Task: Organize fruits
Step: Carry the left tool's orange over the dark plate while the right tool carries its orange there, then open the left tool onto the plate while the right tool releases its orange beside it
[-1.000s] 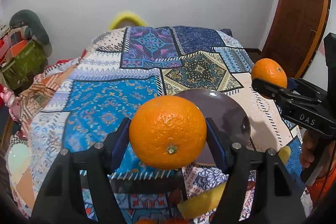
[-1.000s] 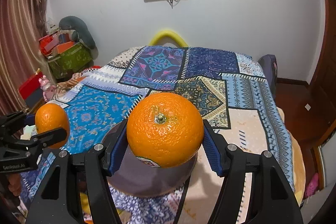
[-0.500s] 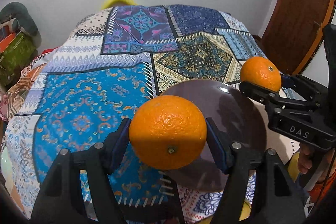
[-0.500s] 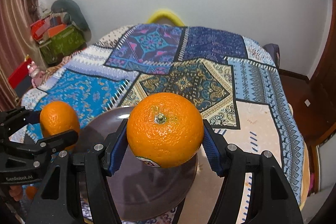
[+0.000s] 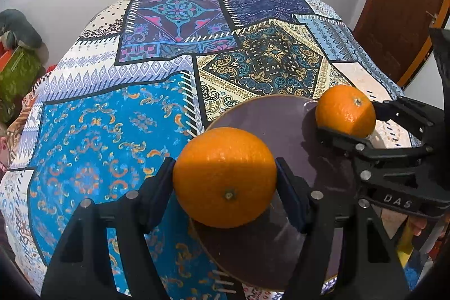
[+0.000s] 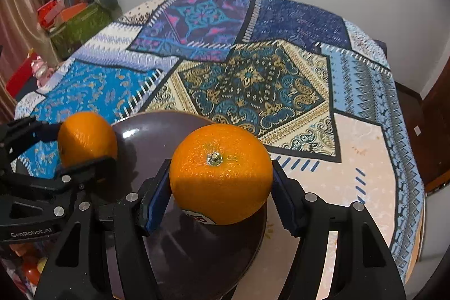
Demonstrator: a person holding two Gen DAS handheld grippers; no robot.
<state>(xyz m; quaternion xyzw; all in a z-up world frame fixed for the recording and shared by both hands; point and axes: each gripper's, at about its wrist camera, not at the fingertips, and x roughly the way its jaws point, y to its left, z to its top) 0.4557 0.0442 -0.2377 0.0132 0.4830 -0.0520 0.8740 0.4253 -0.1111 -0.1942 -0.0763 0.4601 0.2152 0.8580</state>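
Both claws carry fruit. Left claw (image 5: 225, 182) pinches an orange (image 5: 225, 179) across its middle, blue pads pressed on either flank; right claw (image 6: 220, 179) pinches a second, stickered orange (image 6: 220, 173) the same way. Each fruit hangs above the dark plate (image 5: 261, 117), which lies on a patterned bedspread (image 5: 98, 131).

Placement relative to claws: the plate's left rim sits just below the left claw's fruit; its centre lies ahead and to the right. From the right claw, the plate lies below and to the left.

Step in hand, as judged: set both oranges on the plate.

Notes for doing it well:
- Carry each fruit inboard of the rim first.
- Lower to contact before releasing; round fruit rolls.
- Keep the two claws apart.
- Release one side at a time.
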